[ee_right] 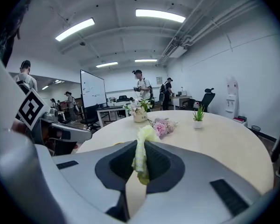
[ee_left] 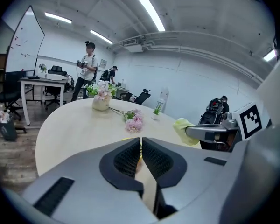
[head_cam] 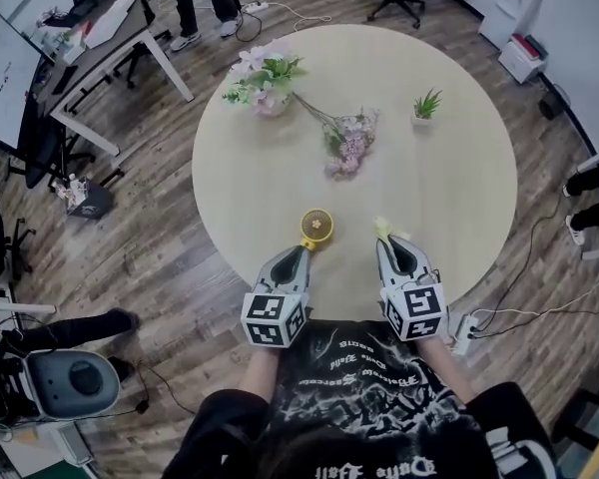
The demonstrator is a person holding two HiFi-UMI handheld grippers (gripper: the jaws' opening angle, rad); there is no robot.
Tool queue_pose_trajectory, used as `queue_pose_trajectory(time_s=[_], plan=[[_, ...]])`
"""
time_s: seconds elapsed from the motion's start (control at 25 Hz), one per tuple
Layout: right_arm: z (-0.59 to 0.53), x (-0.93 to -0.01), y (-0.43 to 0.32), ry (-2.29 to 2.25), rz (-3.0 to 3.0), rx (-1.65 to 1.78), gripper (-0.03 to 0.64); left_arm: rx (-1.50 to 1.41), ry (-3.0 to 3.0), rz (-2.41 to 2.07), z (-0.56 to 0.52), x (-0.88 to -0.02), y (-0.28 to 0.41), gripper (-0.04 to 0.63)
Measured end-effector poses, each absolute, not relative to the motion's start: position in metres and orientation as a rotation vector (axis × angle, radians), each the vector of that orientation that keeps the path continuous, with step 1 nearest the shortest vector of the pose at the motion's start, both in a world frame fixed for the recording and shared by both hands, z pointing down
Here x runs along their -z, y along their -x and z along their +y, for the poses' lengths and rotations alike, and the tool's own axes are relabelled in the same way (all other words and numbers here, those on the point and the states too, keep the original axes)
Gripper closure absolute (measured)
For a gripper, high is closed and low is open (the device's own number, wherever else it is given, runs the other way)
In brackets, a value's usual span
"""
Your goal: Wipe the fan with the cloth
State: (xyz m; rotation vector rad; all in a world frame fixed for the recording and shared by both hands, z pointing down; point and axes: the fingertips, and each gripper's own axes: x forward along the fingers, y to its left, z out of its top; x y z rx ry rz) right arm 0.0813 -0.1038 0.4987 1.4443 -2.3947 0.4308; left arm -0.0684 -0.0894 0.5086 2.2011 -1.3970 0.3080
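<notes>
Nearest us, our left claw is pinched almost together on the foot of the small yellow fan, which is just past that claw's tip, near the front edge of the round bench. Beside it, our right claw is clamped on the pale yellow cloth, which pokes out beyond its tips. Farther off are loose pink flowers, a small potted plant and a vase of flowers.

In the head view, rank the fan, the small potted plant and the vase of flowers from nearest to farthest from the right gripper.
1. fan, just left of the right gripper, at the near edge.
2. small potted plant, across the table, right side.
3. vase of flowers, far edge, left side.
</notes>
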Motion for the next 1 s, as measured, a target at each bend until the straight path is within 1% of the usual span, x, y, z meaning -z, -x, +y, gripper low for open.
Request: queue_pose_trajectory(time_s=[0.12, 0.56, 1.0], plan=[[-0.102, -0.497, -0.078, -1.432, -2.396, -0.413, 0.575, -0.293, -2.193, -1.389, -0.090, -0.506, 0.069, 0.575], [-0.096, -0.497, -0.066, -1.385, -2.413, -0.391, 0.577, -0.226, -2.208, -1.372, -0.086, -0.501, 0.066, 0.575], [-0.093, -0.498, -0.064, -1.383, -2.428, -0.411, 0.578, -0.232, -2.177, -1.363, -0.083, -0.508, 0.071, 0.575]])
